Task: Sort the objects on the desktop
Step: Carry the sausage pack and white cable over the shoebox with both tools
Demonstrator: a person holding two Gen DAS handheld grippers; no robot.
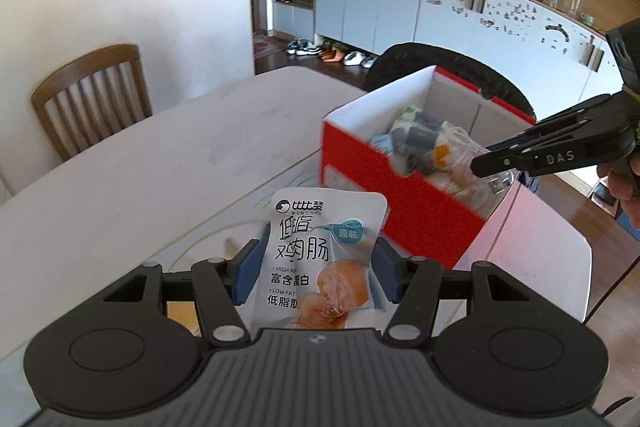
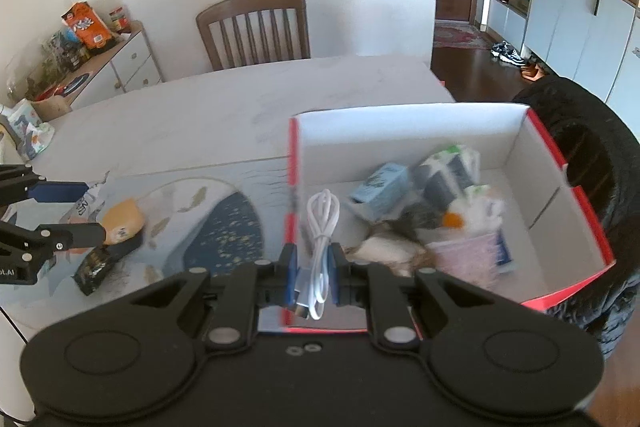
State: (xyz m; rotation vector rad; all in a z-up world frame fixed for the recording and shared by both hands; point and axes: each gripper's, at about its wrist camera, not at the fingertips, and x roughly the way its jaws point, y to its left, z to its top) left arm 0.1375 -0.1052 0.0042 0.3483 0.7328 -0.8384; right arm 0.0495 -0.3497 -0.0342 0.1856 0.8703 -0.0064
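Only my right view shows the white USB cable (image 2: 319, 247) my right jaws pinch; left jaws hold a sausage pouch (image 1: 320, 259), "LOW FAT", beside the red box (image 1: 400, 195).

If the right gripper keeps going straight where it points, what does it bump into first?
Probably the red box. The right gripper, shut on a white cable, points down over the box's near wall, so it would likely land among the packets inside. Depth is hard to judge.

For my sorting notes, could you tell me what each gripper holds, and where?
Left gripper: snack pouch, by its side edges. Right gripper: coiled white cable, near its plug end.
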